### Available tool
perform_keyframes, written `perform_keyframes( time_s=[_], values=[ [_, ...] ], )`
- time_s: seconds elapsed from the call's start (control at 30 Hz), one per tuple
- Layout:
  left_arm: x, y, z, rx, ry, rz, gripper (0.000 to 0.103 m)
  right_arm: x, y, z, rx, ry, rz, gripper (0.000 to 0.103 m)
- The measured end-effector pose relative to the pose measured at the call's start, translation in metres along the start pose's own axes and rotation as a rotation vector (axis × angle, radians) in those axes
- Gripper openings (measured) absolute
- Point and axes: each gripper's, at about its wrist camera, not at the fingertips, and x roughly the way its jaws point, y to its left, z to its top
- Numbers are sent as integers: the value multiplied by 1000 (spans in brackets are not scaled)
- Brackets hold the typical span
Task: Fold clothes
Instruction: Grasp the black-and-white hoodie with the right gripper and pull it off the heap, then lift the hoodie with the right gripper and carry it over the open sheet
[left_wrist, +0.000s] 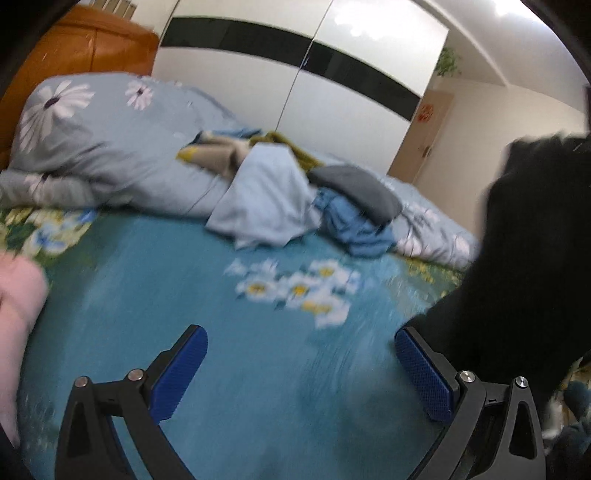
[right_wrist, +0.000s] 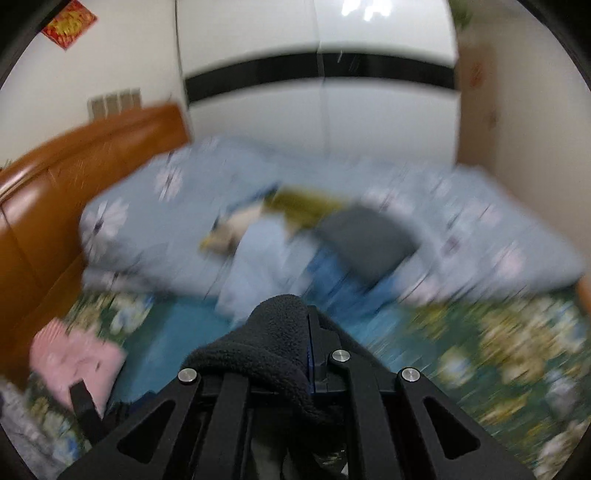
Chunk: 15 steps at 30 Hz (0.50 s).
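Black fleece garment (right_wrist: 266, 347) lifted, unfolded.
Right gripper (right_wrist: 309, 332) clenched on it; left gripper (left_wrist: 301, 373) released, empty (clothes pile (left_wrist: 295, 199) beyond fleece, untouched; pink stack (right_wrist: 74, 358) apparently folded).

A bed (left_wrist: 258, 369) covered by a teal sheet printed with white and yellow flowers, backed by an orange-brown wooden headboard (left_wrist: 85, 48). Across its far side lies a bunched pale blue quilt (left_wrist: 110, 147) with white daisy prints, and against it rests a heap of loose clothes (left_wrist: 295, 195) in light blue, darker blue, grey, beige and olive. A pink garment (left_wrist: 18, 306) lies at the sheet's left edge.
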Motion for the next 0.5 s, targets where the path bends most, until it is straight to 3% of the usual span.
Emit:
perform_keyframes(
  time_s=[0.07,0.23,0.3,0.43,0.5],
  values=[
    [-6,8,-11,-12,26,9,103,40,7,-27,15,80,72,6],
    [-22,22,-36,-16,90,-11,103,78,21,-74,-68,215,98,8],
    [-26,22,-44,-3,102,-31,103,71,26,-92,-123,245,99,24],
    [-26,17,-58,15,129,-41,103,16,29,-119,-213,157,125,30],
    [-26,13,-65,4,145,-67,103,-14,20,-129,-211,105,148,40]
  ],
)
